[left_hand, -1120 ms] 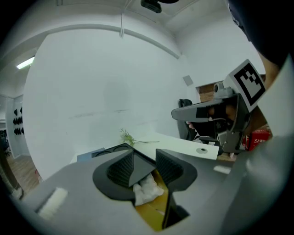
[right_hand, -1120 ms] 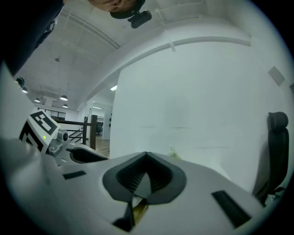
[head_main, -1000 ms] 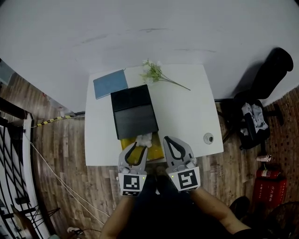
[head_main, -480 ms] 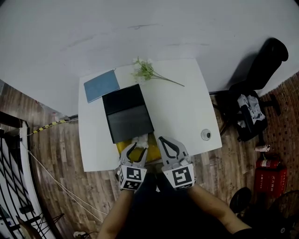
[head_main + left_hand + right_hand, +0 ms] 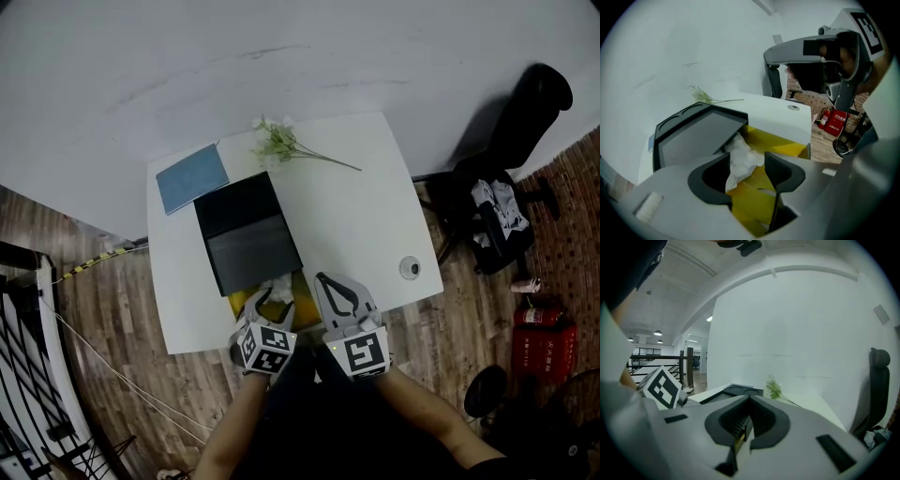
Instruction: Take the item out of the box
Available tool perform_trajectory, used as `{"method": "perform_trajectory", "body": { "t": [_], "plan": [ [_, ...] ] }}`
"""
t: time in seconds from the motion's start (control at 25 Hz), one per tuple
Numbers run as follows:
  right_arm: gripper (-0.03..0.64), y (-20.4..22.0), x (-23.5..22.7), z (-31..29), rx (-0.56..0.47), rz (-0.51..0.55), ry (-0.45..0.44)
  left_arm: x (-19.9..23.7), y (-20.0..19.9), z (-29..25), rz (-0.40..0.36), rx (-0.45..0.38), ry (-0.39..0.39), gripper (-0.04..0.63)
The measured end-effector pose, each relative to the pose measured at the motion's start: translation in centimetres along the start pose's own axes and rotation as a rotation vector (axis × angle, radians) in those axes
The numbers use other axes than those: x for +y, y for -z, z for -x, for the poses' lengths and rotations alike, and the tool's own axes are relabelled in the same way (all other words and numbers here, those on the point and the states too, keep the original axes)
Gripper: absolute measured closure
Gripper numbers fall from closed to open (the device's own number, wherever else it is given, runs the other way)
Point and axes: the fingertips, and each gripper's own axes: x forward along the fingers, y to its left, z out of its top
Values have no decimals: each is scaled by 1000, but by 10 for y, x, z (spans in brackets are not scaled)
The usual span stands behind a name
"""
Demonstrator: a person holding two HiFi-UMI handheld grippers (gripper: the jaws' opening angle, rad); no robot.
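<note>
Only the left gripper view shows the white crumpled item (image 5: 740, 152) in the yellow box (image 5: 780, 143), between the left gripper (image 5: 746, 165) jaws, which have just been opening and aren't pressing it. The left gripper tilts steeply down. The right gripper (image 5: 749, 400) is near level, jaws together.

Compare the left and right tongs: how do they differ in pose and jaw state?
The left tongs have jaws apart, just been opening, with white paper loose in the gap; the right tongs have jaws together, with nothing between them. The left tongs tilt down over the yellow box; the right tongs point nearly level across the table. Both are grey and sit at the table's near edge.
</note>
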Motion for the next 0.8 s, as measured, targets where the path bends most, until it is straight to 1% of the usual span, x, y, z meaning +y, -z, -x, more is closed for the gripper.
{"method": "perform_trajectory", "body": {
  "t": [0.12,0.36,0.44,0.52,0.6,0.8],
  "plan": [
    [606,1,-4,-1,4,2,4,-2,4,-9,-18,56,23,347],
    [606,1,-7,-1,3,1,0,-6,10,-22,-66,147,43,346],
    [606,0,-8,-1,5,1,1,-6,11,-24,-84,165,47,347],
    [606,1,-9,-1,8,-1,3,-6,13,-25,-101,173,46,359],
    [606,2,-9,-3,12,3,2,-5,14,-26,-108,177,40,394],
    [606,3,-7,-5,11,2,-4,-5,16,-27,-120,190,41,443]
  ]
}}
